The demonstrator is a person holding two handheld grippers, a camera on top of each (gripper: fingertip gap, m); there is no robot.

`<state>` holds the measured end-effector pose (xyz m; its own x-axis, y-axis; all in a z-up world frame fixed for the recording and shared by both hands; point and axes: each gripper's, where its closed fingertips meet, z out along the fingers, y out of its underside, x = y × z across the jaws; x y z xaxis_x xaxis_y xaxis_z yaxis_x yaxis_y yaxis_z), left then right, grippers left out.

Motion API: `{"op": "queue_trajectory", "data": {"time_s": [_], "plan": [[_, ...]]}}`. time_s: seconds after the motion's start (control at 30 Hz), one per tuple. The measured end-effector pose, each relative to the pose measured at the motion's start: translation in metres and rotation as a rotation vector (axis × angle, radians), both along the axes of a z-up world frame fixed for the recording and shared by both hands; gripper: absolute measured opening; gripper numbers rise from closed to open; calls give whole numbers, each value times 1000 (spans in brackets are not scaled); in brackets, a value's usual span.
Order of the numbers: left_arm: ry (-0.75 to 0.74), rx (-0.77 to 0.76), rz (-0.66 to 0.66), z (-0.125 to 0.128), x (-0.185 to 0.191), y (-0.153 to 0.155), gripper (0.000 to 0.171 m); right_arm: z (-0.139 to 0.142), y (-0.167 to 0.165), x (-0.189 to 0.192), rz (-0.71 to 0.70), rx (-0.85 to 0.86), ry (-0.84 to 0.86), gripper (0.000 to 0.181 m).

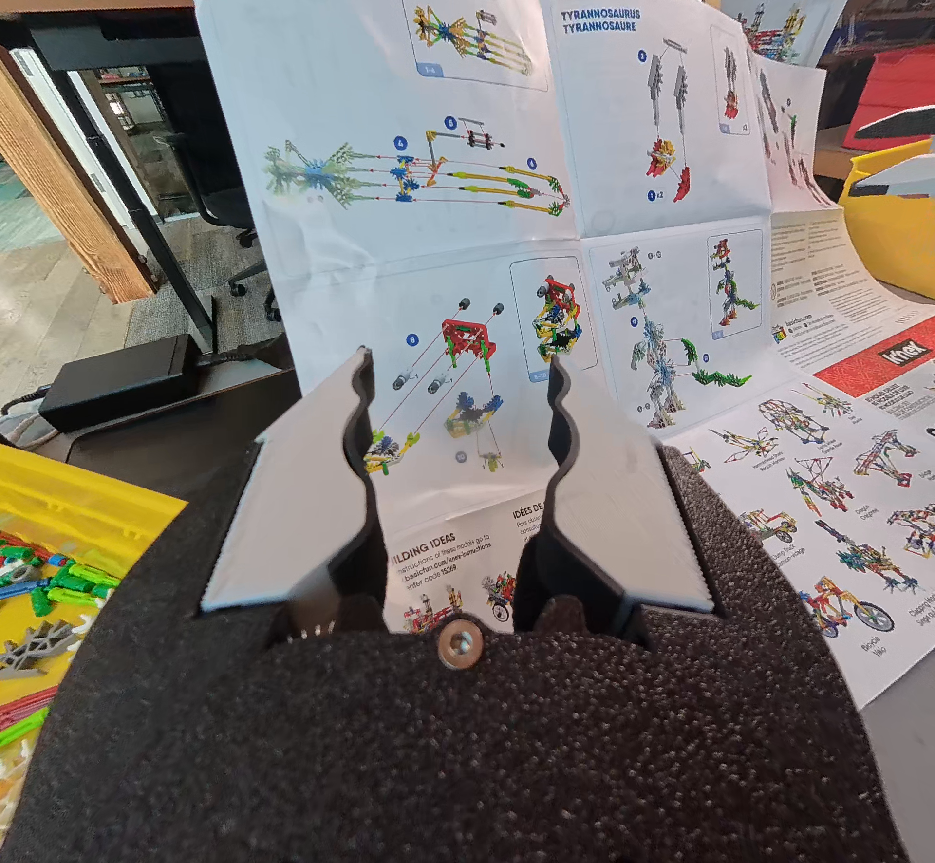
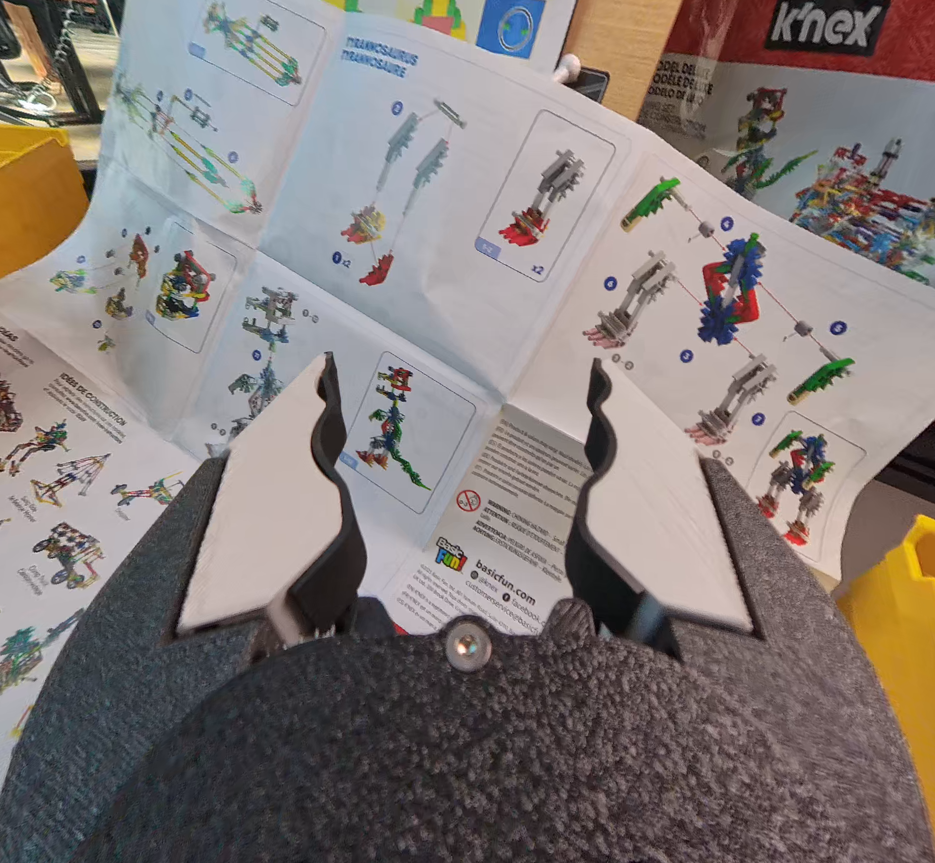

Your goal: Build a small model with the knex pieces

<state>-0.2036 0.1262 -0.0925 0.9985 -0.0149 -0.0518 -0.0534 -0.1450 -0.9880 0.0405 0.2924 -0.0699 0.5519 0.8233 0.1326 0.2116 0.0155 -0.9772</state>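
A large white folded instruction sheet [image 1: 435,231] with coloured building diagrams leans upright and curves down onto the table; it also fills the right wrist view [image 2: 455,241]. My left gripper [image 1: 458,355] is open and empty, held in front of the sheet's lower panels. My right gripper [image 2: 463,365] is open and empty, held in front of the sheet's middle fold. Neither gripper touches the sheet. A yellow tray [image 1: 76,510] with green, blue and grey building pieces sits at the lower left of the left gripper.
A red and white toy box [image 2: 809,95] stands behind the sheet on the right. Yellow bins sit at the right [image 1: 890,226] and at both sides [image 2: 35,196] [image 2: 895,636]. A black power brick [image 1: 116,383] lies on the dark table at left. Desks and an office chair stand beyond. Measured from the fingertips, the black power brick [image 1: 116,383] is 30 centimeters or so from the left gripper and 55 centimeters from the right.
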Motion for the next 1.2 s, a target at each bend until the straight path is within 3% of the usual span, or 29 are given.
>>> {"op": "queue_trajectory", "data": {"time_s": [0.17, 0.33, 0.87, 1.2], "plan": [[18, 21, 4, 7, -3, -2, 69, 20, -56, -35, 167, 86, 35, 46], [22, 32, -2, 9, -3, -1, 66, 23, -90, -56, 261, 153, 43, 23], [21, 63, -36, 10, 6, 2, 55, 13, -72, -48, 211, 84, 66, 21], [48, 76, -63, 7, 12, 3, 44, 9, -64, -46, 177, 60, 68, 32]]}}
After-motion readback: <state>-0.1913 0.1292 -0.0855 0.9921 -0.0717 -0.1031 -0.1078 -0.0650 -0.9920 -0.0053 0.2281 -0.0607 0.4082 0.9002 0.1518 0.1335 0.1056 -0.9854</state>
